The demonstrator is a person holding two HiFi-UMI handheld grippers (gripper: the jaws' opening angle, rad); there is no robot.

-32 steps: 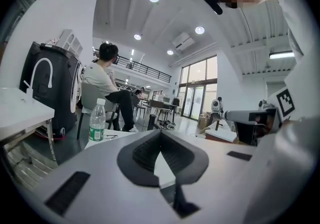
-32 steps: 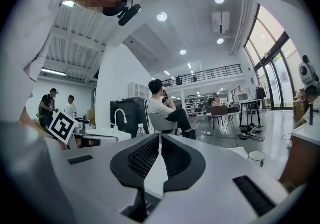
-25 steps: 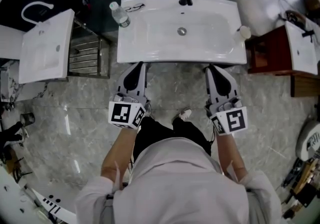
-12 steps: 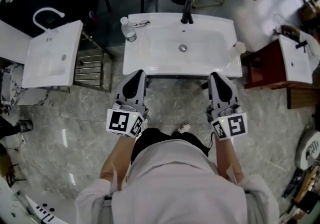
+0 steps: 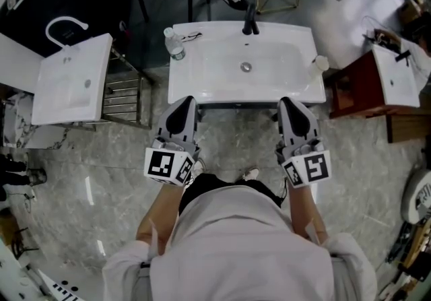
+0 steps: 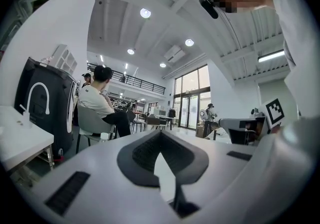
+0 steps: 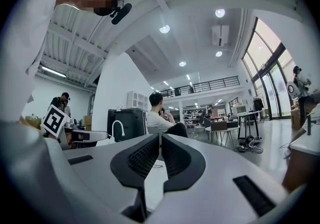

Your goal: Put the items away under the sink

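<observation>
A white sink (image 5: 202, 84) with a black tap (image 5: 250, 19) stands in front of me in the head view. On its rim are a clear water bottle (image 5: 174, 44), a pair of glasses (image 5: 190, 37) and a small pale cup (image 5: 318, 63). My left gripper (image 5: 185, 100) and right gripper (image 5: 288, 101) hover side by side at the sink's front edge. Both are shut with nothing between the jaws. The left gripper view shows the left gripper (image 6: 161, 134) with its tips touching, and the bottle's cap (image 6: 103, 136) beyond. In the right gripper view the right gripper (image 7: 160, 136) is likewise shut.
A second white basin (image 5: 67, 81) with a curved tap stands at the left, a metal rack (image 5: 122, 87) beside it. To the right is a red-brown cabinet (image 5: 357, 84) with another basin (image 5: 396, 77). A seated person (image 6: 100, 102) is beyond the sink. The floor is grey marble.
The head view has drawn back, so the sink looks smaller and sits lower in the frame. Both grippers stay shut at its front edge.
</observation>
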